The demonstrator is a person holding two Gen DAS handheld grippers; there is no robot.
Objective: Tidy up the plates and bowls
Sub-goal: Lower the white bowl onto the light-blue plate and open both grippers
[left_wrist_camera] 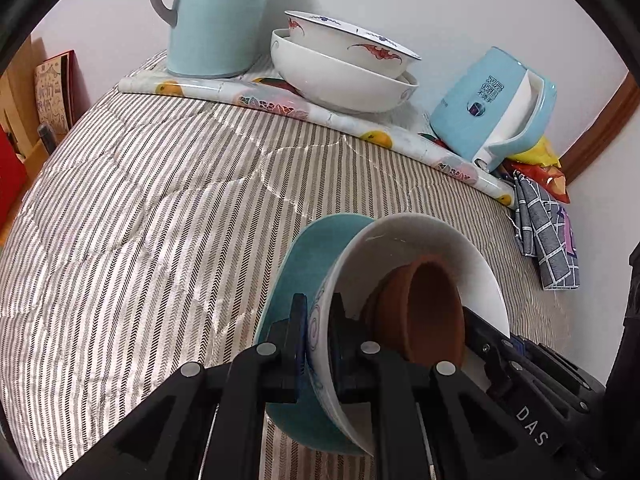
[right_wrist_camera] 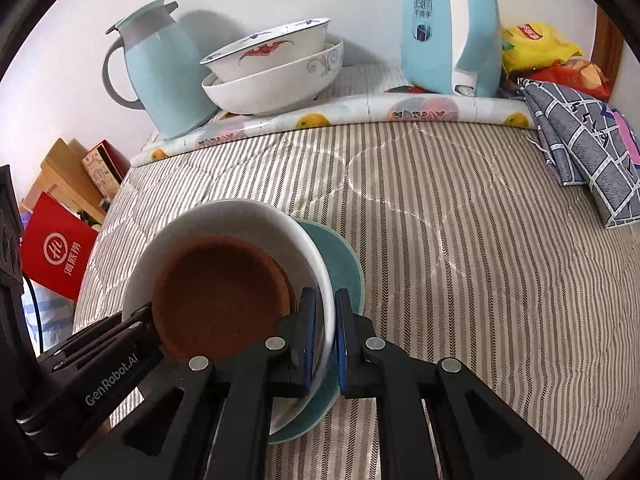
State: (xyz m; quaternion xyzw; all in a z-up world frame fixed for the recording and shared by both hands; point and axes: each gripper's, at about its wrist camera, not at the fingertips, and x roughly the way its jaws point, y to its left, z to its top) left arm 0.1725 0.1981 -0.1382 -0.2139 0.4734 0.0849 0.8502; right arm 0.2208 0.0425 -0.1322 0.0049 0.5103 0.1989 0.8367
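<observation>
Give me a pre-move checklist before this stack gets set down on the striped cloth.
1. Left hand-held gripper clamped on white bowl rim: ok.
2. Right hand-held gripper clamped on the opposite rim: ok.
3. Brown bowl nested inside the white bowl: ok.
4. Teal plate gripped together with the bowl: cannot tell.
5. Striped cloth beneath free of objects: ok.
6. Stack level: not ok, it looks tilted.

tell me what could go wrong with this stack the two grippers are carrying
1. The left gripper and right gripper each pinch only the rim of the white bowl; uneven motion could twist it loose.
2. The brown dish sits loose inside and may slide if the bowl tilts.
3. The teal plate under the bowl does not look clearly clamped, so it might drop onto the striped cloth.
</observation>
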